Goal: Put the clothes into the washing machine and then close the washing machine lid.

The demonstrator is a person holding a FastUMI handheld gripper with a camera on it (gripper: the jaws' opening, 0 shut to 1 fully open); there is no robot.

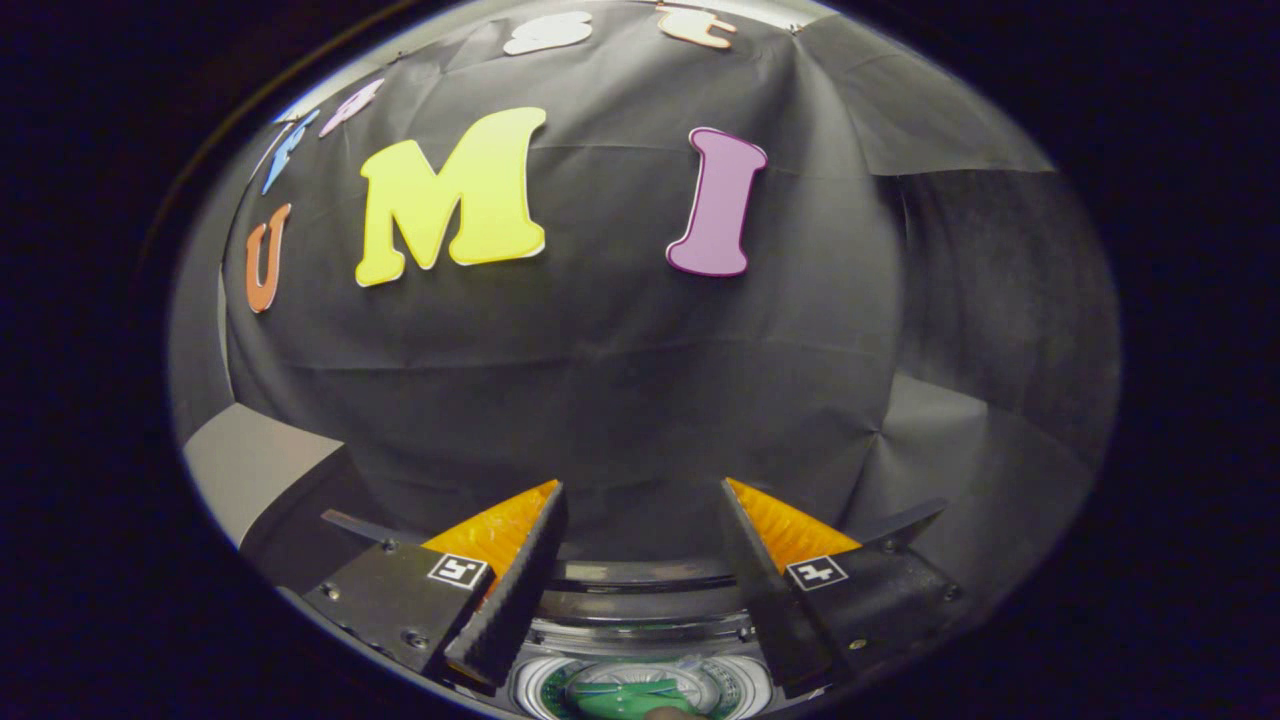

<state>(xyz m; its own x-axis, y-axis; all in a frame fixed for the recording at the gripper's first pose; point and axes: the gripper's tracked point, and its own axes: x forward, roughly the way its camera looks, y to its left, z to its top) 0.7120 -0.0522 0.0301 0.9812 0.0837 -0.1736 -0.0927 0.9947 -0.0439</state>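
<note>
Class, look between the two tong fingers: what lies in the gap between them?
In the gripper view, the open tongs hold nothing; through the gap shows the round white washing machine drum below, with a green garment inside.

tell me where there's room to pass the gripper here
Free: the open gap between the spread fingers, over the washing machine rim, toward the cloth wall. Crowded: the drum below, with a green thing inside.
</note>
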